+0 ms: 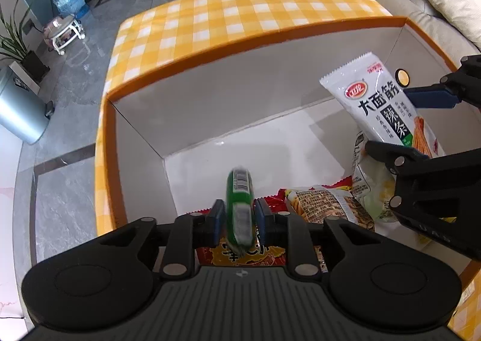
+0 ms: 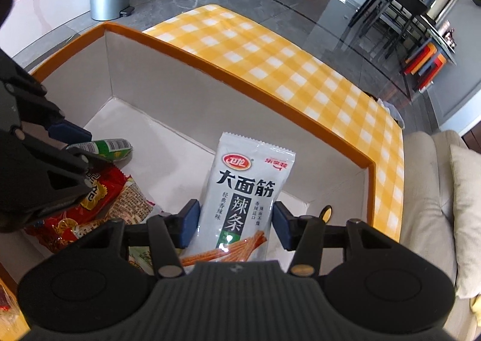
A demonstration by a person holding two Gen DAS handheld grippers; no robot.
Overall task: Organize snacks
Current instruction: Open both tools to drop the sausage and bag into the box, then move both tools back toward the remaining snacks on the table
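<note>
Left tongs (image 1: 239,217): clamped on the green pack (image 1: 239,205). The pack stands on edge between the blue pads, long axis running away from the tongs toward the far wall of the box (image 1: 192,49); near end blurred. Held low over the near left part of the box floor, above the red pack (image 1: 240,254).

Right tongs (image 2: 236,222): pads set either side of the white pouch (image 2: 249,187). The left pad looks to touch its edge; a slim gap shows at the right pad, so whether it is pressed or freed I cannot tell. The pouch stands nearly upright, long axis up and away from the tongs, top tilted toward the far wall, lower end down by the box floor at the right.

Between the two: tan pack (image 1: 327,204) and pale bag (image 1: 371,187) lying flat on the floor, touching the red pack.

Box: orange rim, white inside, far half of the floor bare; it sits on the counter (image 1: 240,7) with the yellow check cloth.

Judgement: both snacks are already inside the walls, so the coming move is likely a straight release downward; the green pack would tip onto its side across the red pack, and the pouch would lean or fall toward the far wall.
</note>
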